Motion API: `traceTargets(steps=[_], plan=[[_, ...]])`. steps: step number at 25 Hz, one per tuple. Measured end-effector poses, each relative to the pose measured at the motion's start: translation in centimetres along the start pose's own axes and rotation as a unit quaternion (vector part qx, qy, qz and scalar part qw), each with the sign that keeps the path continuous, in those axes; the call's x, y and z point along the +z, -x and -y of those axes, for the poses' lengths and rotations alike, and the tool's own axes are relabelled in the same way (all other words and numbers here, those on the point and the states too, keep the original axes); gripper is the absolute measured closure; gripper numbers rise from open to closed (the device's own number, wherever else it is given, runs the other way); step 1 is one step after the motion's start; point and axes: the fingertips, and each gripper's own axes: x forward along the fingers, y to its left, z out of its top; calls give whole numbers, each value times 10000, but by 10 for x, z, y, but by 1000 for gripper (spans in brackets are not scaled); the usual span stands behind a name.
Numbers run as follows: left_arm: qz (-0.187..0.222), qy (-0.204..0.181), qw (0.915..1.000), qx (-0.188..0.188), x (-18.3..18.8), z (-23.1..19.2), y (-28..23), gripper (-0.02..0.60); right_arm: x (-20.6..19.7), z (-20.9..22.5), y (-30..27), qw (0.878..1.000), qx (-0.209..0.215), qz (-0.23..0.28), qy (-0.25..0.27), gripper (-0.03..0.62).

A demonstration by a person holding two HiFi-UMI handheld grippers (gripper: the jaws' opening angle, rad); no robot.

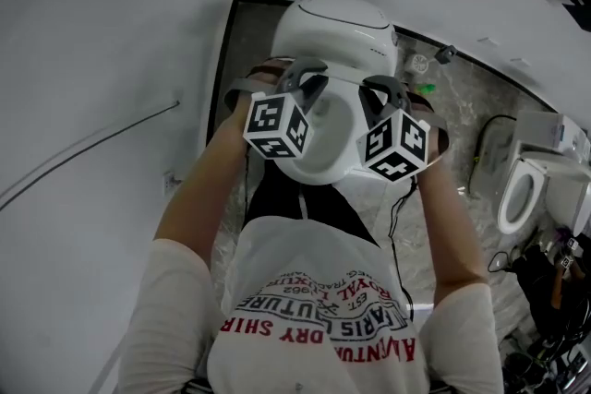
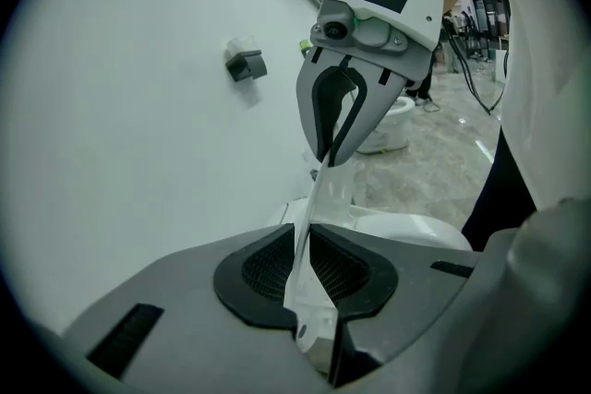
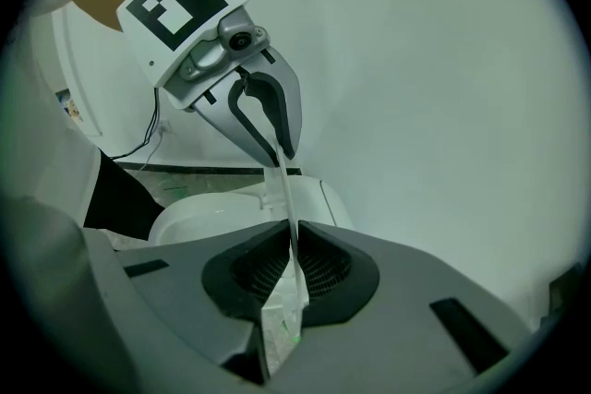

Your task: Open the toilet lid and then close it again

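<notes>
1. White plastic toilet lid (image 1: 321, 143) sat between my two grippers, one on each side of it. It was lifted off the toilet body (image 1: 337, 28) and tilted; I couldn't tell how far up.
2. My left gripper (image 1: 311, 89) was clamped on the lid's thin rim. In the left gripper view the white edge ran straight through between the black ribbed pads (image 2: 268, 268), with both pads pressing on it.
3. My right gripper (image 1: 376, 101) had the same hold. In the right gripper view the rim passed between its pads (image 3: 323, 268) and was pinched there.
4. Each gripper view showed the other gripper straight ahead past the jaw tips, on the same rim, with its marker cube on top.
5. In the head view the toilet body lay just beyond both sets of jaw tips, against the white wall. In both gripper views it sat below the held rim.
6. A small black wall fitting (image 2: 246, 65) was up and to the left of the left gripper's line, well clear of it.
7. A second toilet (image 1: 531, 189) stood well off to the right gripper's right, on the marbled floor (image 1: 462, 106).
</notes>
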Motion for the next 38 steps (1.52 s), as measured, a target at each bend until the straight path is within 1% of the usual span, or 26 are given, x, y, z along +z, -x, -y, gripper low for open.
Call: traceTargets(steps=[4,9,12,15,18,22,26,28,33,36,38], plan=[[-10,-16,10000,-53,-9,22,12,526,2,-27,2,10000,41,-27,61,562],[18,-99,9997,-217,-15,46,20,529,0,-52,4,9998,47,-101,-148,560],[76,-260,9993,-249,-19,62,25,531,-2,-68,5,9997,-53,-191,-145,560],[201,-334,9988,-297,-25,79,30,531,-3,-86,4,9994,-178,-269,-107,560],[330,-435,9982,-253,-29,98,36,531,-7,-106,6,9989,-307,-318,-146,560],[344,-527,9979,-171,-32,118,39,531,-13,-125,8,9979,-475,-352,-258,560],[305,-542,9980,-133,-38,142,44,531,-18,-151,8,9983,-432,-391,-39,560],[249,-499,9984,-119,-37,152,44,528,-23,-160,10,9986,-402,-354,37,560],[94,-118,9998,-118,-40,173,39,512,-35,-179,8,9992,-277,-300,49,560],[8,-94,9999,-79,-49,192,44,506,-36,-201,6,9995,-212,-211,139,559],[-30,-85,10000,39,-51,202,46,503,-39,-212,6,9990,-268,-133,320,559]])
